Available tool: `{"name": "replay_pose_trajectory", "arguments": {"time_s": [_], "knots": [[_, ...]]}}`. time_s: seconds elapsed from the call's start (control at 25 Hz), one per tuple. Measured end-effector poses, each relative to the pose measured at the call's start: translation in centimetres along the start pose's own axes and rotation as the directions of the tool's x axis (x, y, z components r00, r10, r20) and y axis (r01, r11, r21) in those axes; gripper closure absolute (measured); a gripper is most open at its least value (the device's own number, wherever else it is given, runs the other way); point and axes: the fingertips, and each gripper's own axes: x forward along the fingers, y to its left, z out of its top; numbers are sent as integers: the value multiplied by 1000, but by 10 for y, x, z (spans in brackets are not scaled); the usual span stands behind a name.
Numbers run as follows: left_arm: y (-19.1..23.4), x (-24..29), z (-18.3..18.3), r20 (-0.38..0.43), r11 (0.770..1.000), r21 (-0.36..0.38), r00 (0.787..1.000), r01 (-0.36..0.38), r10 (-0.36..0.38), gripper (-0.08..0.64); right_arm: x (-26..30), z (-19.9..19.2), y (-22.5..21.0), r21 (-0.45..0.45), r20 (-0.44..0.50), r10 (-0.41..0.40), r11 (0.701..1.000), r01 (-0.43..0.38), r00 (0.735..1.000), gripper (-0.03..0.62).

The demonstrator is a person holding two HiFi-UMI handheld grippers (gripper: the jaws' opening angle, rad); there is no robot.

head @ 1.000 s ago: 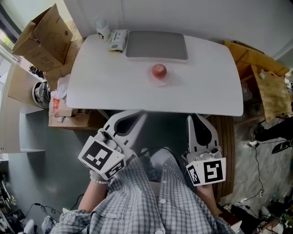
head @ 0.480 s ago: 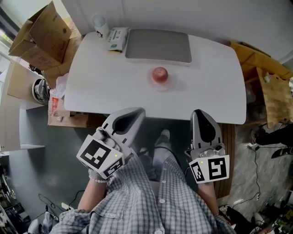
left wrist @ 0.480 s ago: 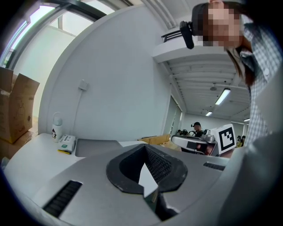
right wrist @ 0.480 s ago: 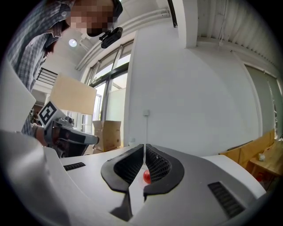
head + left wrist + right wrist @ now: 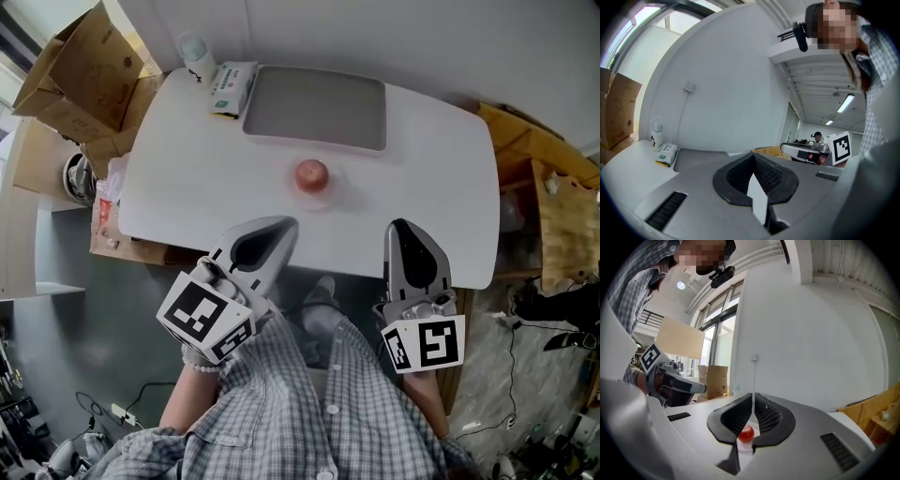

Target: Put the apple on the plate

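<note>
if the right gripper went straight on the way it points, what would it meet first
Most likely the apple: seen along the right gripper, it sits dead ahead, just below the shut fingers' tips. Height is unclear, so the gripper might pass over it toward the wall.

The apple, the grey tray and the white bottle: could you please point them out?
apple (image 5: 311, 174): head view, its top.
grey tray (image 5: 315, 107): head view, bare middle.
white bottle (image 5: 195, 52): head view, its cap.

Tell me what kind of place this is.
Probably an office or lab workroom rather than a home: a plain white table, open cardboard boxes beside it, and ceiling strip lights over a long room behind.
</note>
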Motion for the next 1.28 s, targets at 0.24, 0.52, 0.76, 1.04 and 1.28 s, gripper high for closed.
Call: {"name": "replay_pose_trajectory", "arguments": {"time_s": [0.24, 0.52, 0.76, 1.04, 1.28], "knots": [[6, 35, 4, -3, 997, -17, 997, -73, 73, 552, 25, -12, -36, 29, -42, 56, 998, -55, 998, 561], [21, 52, 0, -26, 985, -60, 986, -164, 163, 552, 47, -33, -52, 49, -110, 151, 988, -146, 982, 561], [45, 54, -11, -53, 967, -117, 974, -225, 220, 552, 62, -57, -53, 48, -191, 164, 986, -158, 968, 561], [75, 63, -29, -114, 963, -146, 971, -227, 212, 552, 89, -77, -51, 63, -238, 146, 989, -134, 960, 561], [108, 74, -50, -192, 953, -185, 960, -240, 204, 552, 116, -99, -46, 94, -302, 138, 989, -114, 943, 561]]}}
